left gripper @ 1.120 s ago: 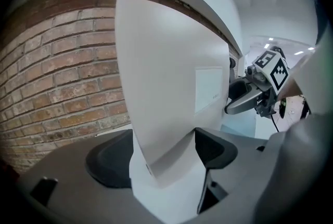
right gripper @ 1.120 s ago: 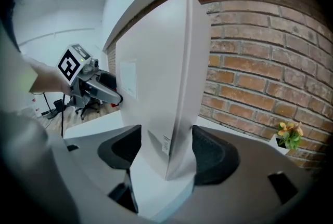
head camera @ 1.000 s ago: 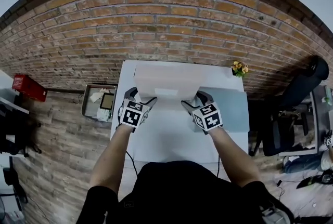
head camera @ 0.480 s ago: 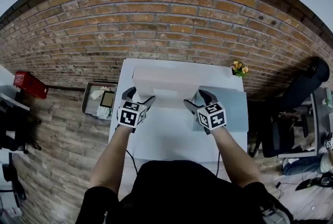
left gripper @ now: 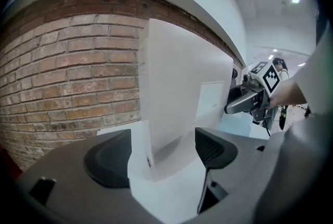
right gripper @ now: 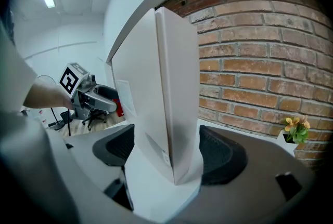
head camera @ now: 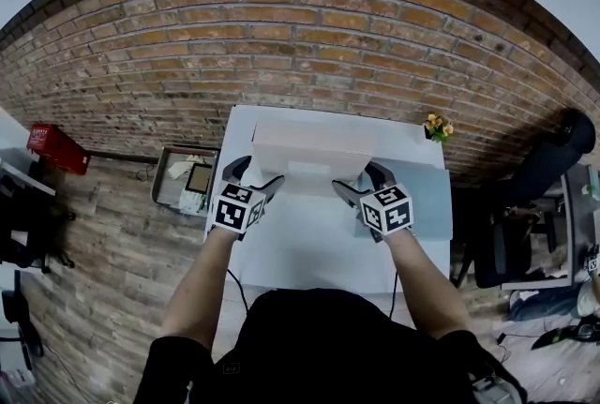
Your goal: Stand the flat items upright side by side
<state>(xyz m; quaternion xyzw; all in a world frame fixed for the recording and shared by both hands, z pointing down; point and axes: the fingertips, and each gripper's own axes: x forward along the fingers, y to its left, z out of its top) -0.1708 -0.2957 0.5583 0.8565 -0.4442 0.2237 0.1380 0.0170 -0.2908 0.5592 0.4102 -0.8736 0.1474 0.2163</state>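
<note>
**Right tongs ease off a white box set on its edge**

Head view: the white box [head camera: 309, 149] stands upright at the back of the table [head camera: 309, 247], near the brick wall, with the left gripper [head camera: 255, 175] at one end and the right gripper [head camera: 359, 179] at the other. A pale blue panel [head camera: 424, 196] lies flat just beside the right one, likely the next item to stand up.

Left gripper view: the jaws are spread and straddle the box's end without pinching it, with a gap at the right-hand pad that the overhead shot cannot show.

Right gripper view: the jaws have just been opening, with the box's other end between them, apparently no longer clamped. By the look of it, the box now stands unaided.
</note>
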